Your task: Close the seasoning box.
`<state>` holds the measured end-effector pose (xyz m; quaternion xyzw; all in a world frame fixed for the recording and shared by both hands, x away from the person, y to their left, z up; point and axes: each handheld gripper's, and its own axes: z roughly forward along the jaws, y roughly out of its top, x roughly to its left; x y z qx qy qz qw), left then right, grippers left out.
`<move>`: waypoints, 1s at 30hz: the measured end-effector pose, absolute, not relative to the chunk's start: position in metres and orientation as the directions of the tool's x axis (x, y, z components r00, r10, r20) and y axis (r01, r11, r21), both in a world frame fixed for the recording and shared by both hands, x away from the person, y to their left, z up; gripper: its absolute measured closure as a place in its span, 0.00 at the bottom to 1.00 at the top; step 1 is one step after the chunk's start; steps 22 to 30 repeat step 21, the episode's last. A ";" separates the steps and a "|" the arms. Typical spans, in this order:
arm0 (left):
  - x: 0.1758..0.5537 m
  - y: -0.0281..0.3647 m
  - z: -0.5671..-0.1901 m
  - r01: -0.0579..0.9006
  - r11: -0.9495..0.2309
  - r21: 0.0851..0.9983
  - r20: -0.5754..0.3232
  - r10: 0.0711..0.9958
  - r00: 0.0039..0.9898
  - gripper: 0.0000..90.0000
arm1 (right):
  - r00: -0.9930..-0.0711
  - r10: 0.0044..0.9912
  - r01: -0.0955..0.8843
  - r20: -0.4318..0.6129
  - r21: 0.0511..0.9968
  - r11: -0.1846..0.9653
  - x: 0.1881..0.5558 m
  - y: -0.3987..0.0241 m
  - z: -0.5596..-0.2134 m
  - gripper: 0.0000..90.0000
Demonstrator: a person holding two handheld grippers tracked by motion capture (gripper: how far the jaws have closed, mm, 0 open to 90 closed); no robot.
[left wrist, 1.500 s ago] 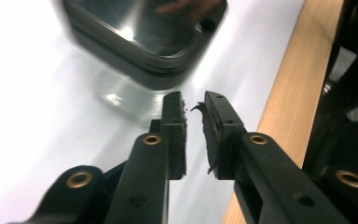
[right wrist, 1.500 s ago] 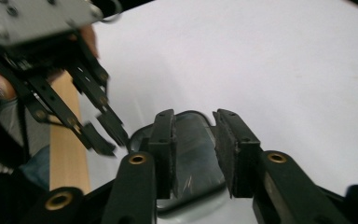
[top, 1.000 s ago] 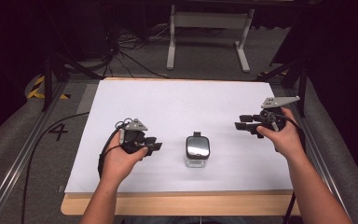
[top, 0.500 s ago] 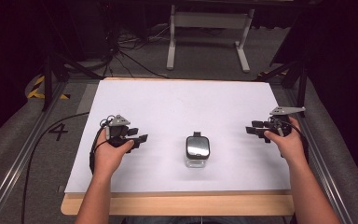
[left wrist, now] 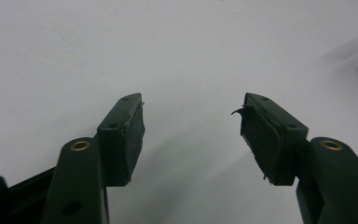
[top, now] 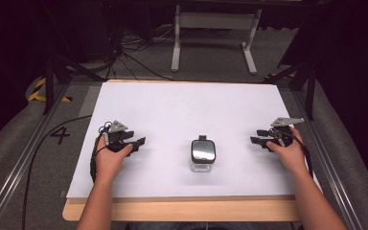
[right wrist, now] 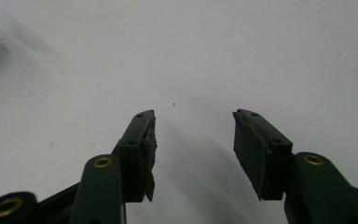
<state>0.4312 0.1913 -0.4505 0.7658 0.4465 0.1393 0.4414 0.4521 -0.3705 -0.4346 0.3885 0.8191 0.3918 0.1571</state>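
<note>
Both hands have spread outward; two tools, left [top: 133, 142] and right [top: 260, 139], gape empty beside one jar [top: 203, 155].

From my station, the matt white sheet covering the table [top: 182, 110] looks like smooth paper or thin board, faintly speckled in both gripper views. Under it I see the pale wooden tabletop edge [top: 182, 210], smooth and lightly grained. My left black plastic gripper [left wrist: 191, 135] has a dull finish, brass-coloured metal rivets and rough, frayed rubbery pads [left wrist: 133, 135]. My right black plastic gripper [right wrist: 193, 149] looks the same, its pad edges ragged. The small clear container with a glossy, reflective top [top: 203, 154] looks like glass or hard plastic. The grey floor covering [top: 24, 158] appears carpet-like and coarse.
</note>
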 end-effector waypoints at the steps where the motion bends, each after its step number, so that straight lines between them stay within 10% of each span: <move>1: 0.432 0.191 -0.452 0.562 -0.208 0.801 -0.179 0.812 0.556 0.43 | -0.650 0.759 0.509 0.050 0.770 0.385 0.452 -0.370 -0.437 0.55; 30: 0.432 0.185 -0.452 0.602 -0.240 0.762 -0.169 0.823 0.543 0.37 | -0.647 0.763 0.501 -0.002 0.753 0.426 0.448 -0.361 -0.443 0.47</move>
